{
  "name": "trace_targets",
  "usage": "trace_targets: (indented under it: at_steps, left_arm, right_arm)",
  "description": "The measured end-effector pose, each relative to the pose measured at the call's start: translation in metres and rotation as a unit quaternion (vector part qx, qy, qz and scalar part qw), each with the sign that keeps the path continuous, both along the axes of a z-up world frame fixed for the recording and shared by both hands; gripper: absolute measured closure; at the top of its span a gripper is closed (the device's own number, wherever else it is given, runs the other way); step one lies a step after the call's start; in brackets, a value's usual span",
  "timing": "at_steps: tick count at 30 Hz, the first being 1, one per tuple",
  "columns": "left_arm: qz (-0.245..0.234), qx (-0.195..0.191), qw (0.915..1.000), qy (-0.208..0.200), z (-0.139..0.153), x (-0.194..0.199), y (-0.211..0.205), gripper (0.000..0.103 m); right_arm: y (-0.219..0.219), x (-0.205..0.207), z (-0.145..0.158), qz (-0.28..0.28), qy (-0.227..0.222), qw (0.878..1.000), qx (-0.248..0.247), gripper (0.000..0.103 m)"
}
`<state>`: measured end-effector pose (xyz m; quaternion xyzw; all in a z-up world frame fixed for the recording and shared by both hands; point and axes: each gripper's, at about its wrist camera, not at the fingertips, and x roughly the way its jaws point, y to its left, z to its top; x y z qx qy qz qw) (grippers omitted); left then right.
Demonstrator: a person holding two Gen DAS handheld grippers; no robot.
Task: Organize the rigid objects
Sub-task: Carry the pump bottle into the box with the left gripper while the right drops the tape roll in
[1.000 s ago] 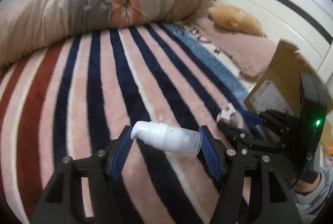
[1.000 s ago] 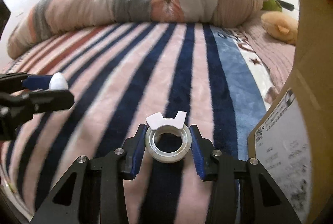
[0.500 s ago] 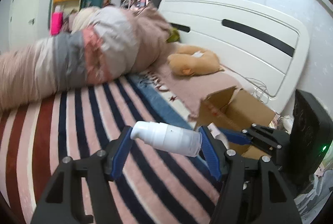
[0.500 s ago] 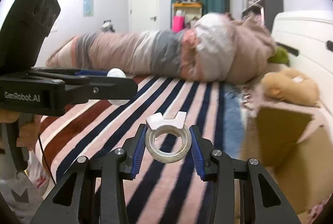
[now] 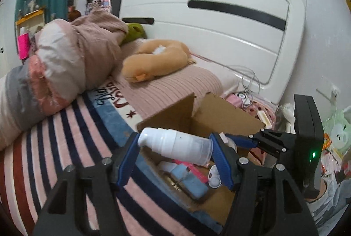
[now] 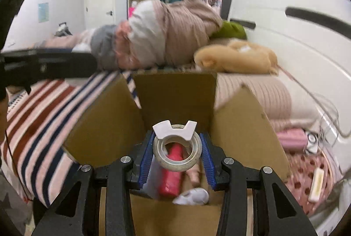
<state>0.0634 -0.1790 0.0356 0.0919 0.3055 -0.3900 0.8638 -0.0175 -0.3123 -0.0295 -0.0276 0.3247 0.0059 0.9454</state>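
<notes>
My left gripper (image 5: pixel 174 156) is shut on a white pump bottle (image 5: pixel 175 145), held sideways over the near edge of an open cardboard box (image 5: pixel 226 114). The right gripper (image 6: pixel 177 156) is shut on a roll of clear tape with a white cutter (image 6: pixel 177 144), hanging above the same cardboard box (image 6: pixel 175 91). Inside the box lie a red tube (image 6: pixel 172 174), a white item (image 6: pixel 192 196) and, in the left wrist view, a blue piece (image 5: pixel 188 181). The right gripper's body (image 5: pixel 285 144) shows at the right of the left wrist view.
The box sits on a bed with a striped blanket (image 5: pixel 54 148), beside a white headboard (image 5: pixel 219 23). A rolled quilt (image 5: pixel 65 65), a tan plush pillow (image 5: pixel 153 62) and cables (image 5: pixel 248 76) lie behind it. Small items (image 6: pixel 316 183) lie to the box's right.
Both grippers have risen and swung right from over the striped blanket to above the open box, still holding the bottle and the tape. The box's inside has come into view.
</notes>
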Motion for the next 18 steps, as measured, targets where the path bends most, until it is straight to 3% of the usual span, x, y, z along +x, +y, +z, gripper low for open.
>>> trace_targets:
  at_steps: [18]
  left_arm:
    - [-0.022, 0.072, 0.9971, 0.014, -0.019, 0.003, -0.029, 0.042]
  right_arm:
    - [-0.008, 0.003, -0.007, 0.012, 0.004, 1.000, 0.017, 0.064]
